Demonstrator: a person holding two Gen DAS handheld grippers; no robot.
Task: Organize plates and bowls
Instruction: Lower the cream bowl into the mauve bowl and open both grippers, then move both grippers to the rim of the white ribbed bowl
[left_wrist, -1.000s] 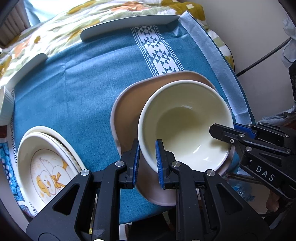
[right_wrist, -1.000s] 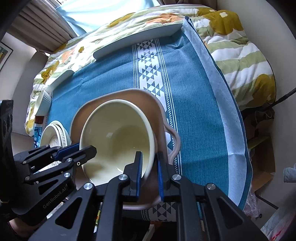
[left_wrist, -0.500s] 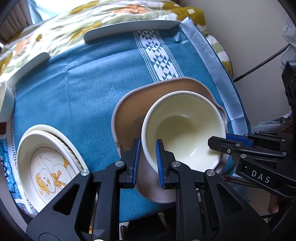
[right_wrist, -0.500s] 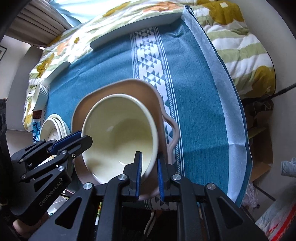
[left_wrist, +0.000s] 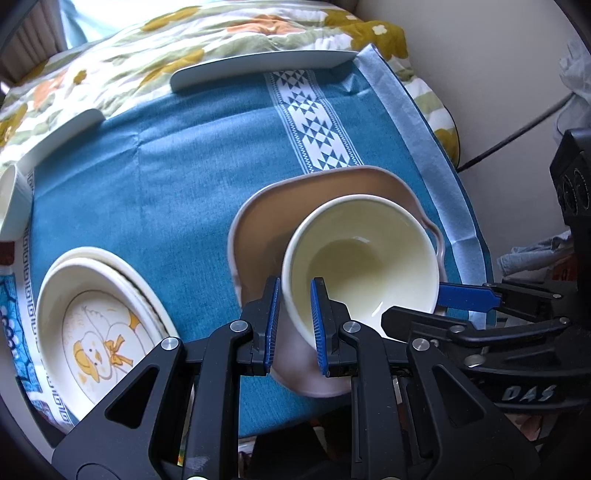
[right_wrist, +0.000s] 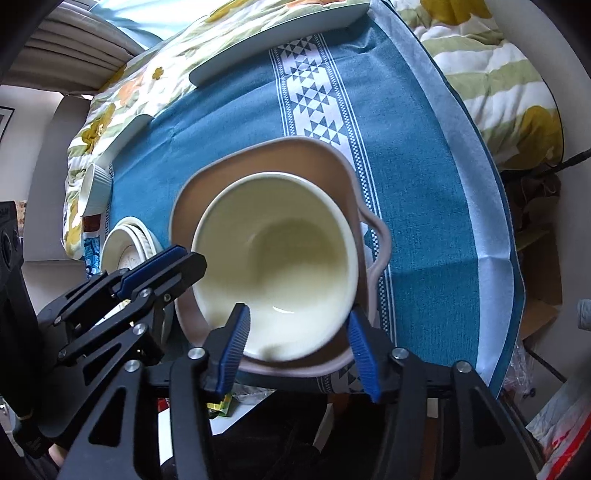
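Plain glossy cream bowl (left_wrist: 360, 266) sat in pinkish-brown handled dish (right_wrist: 295, 162), left gripper (left_wrist: 293, 323) jaws clamped on its near-left rim, right gripper (right_wrist: 297, 345) jaws opening, straddling the near rim untouched

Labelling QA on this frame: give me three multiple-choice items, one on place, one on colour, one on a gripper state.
1. Where does the cream round ceramic bowl sit?
A. in the pinkish-brown handled ceramic dish
B. on the duck-print plates
C. on bare cloth

2. What colour is the tablecloth?
A. red
B. teal blue with a white patterned band
C. plain grey

3. How is the left gripper placed?
A. open, away from the bowl
B. out of view
C. shut on the bowl's rim

Key: A, the dish's rim rings the bowl in both views; B, the cloth shows blue with a white triangle band; C, its fingers pinch the bowl's wall from both sides.
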